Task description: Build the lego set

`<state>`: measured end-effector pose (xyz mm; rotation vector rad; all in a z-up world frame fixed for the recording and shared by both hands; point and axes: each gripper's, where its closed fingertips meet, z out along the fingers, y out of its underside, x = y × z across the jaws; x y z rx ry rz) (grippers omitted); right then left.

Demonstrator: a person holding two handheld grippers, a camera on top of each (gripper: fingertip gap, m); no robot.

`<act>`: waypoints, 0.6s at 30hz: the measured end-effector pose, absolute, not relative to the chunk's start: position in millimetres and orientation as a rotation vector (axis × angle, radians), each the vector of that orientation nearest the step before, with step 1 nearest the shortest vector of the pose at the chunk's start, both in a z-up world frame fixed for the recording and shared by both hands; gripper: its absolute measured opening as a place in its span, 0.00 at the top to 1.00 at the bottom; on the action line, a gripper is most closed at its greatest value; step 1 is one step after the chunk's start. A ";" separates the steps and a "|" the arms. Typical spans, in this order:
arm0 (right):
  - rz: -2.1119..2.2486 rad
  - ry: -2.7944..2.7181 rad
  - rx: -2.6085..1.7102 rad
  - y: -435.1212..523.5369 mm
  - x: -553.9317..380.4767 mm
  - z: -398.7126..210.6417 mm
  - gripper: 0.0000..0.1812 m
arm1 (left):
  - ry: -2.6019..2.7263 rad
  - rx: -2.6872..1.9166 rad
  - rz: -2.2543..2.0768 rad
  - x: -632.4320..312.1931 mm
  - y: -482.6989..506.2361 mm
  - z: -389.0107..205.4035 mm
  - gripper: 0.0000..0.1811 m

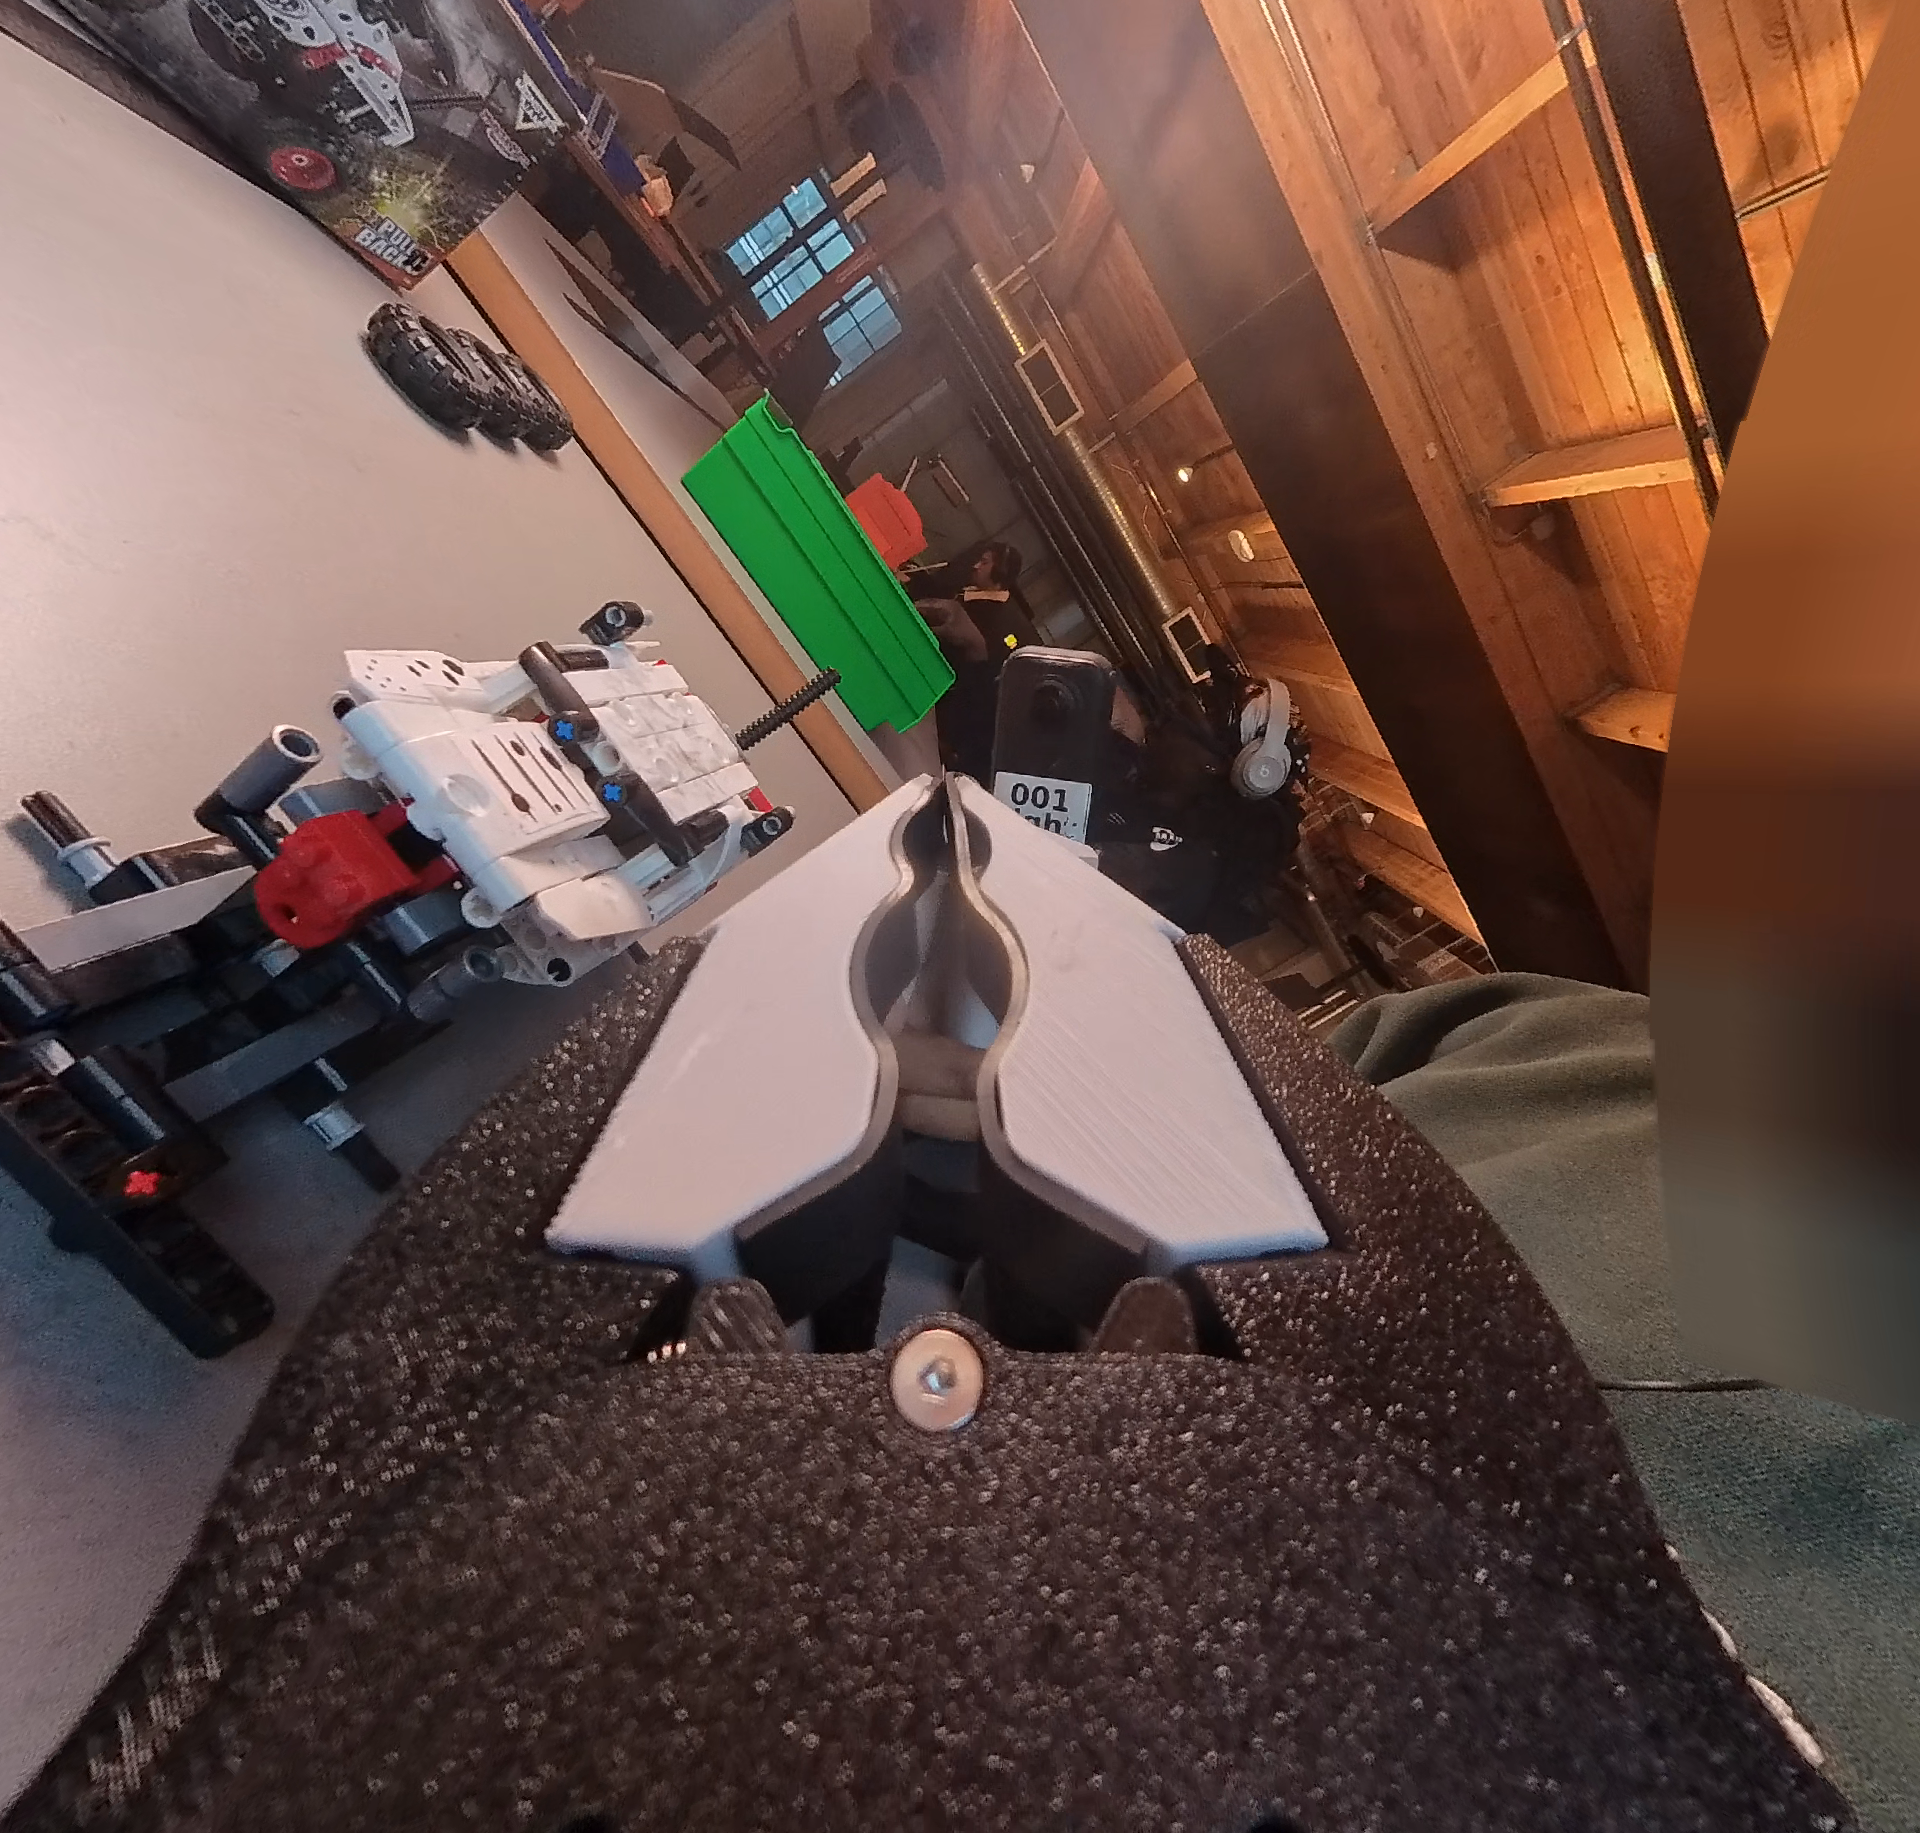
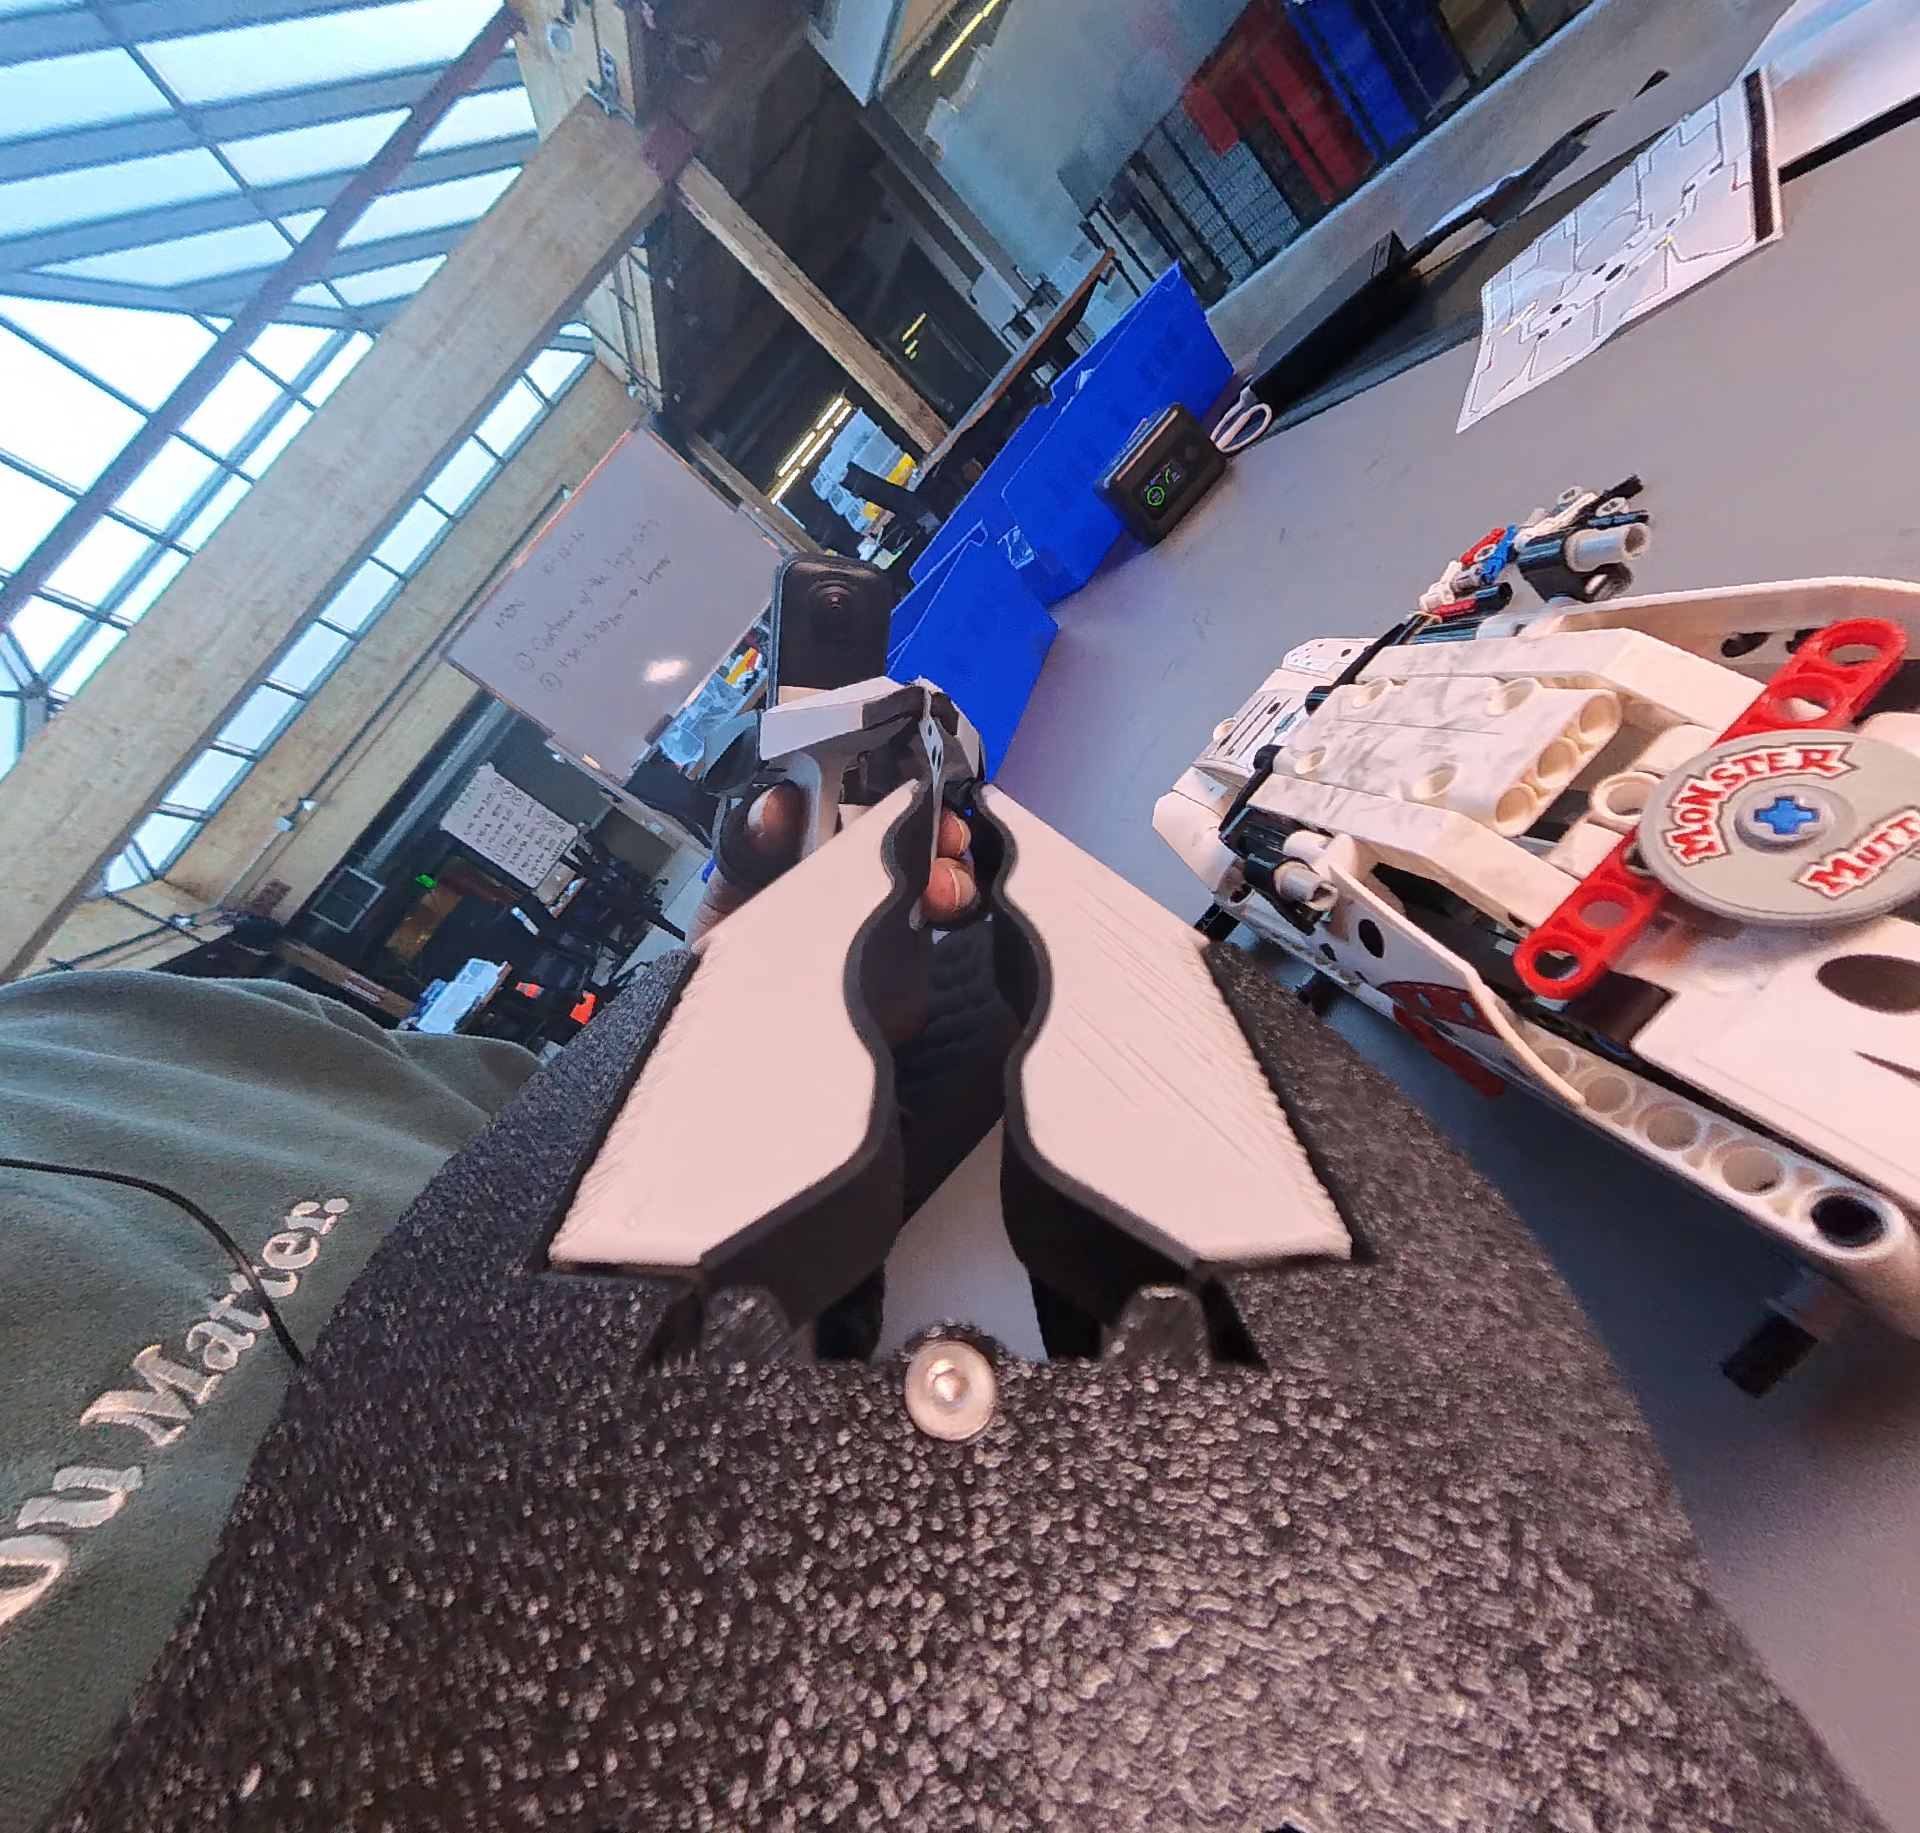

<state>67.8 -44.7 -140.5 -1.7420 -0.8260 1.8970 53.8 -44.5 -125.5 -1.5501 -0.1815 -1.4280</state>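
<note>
**Both grippers empty, truck off to the side of each**

Left gripper [image 1: 948,796] closed to the tips, fingers meeting with nothing visible between them; pointed past the table edge toward the room, not at the model. Right gripper [image 2: 951,796] likewise drawn almost together at the tips, holding nothing; the other gripper and a hand [image 2: 940,874] seen just beyond its fingers.

Lego truck [image 1: 520,796] at centre left of the left wrist view, resting on the grey table [image 1: 208,536]; white body, red block and dark chassis beams toward the lower left. Same truck [image 2: 1558,848] at centre right of the right wrist view, long axis running from lower right toward the frame's centre, red beam and round grey disc [image 2: 1782,827] on top. Loose black tyres [image 1: 468,391] at upper left, well apart from the truck, below the set's box [image 1: 312,69]; small cluster of loose parts [image 2: 1538,547] beyond the truck at upper right.

Deciding relation: truck lies left of the left fingers and right of the right fingers, so between the two grippers; right appears nearer; either would likely need to swing inward and open before any grasp.
</note>
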 end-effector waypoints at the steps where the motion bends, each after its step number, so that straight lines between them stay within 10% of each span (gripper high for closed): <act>1: 1.897 -0.826 -1.743 -44.6 67.7 -140.4 0.97 | -0.183 -1.551 -1.430 54.1 -44.5 -125.8 1.00; 9: 1.913 -0.809 -1.757 -42.9 66.5 -142.9 1.00 | -0.175 -1.578 -1.398 53.7 -42.9 -131.5 1.00; 18: 2.062 -0.783 -1.909 -35.7 61.0 -131.7 1.00 | 0.355 -1.755 -0.902 41.4 -49.3 -133.5 0.70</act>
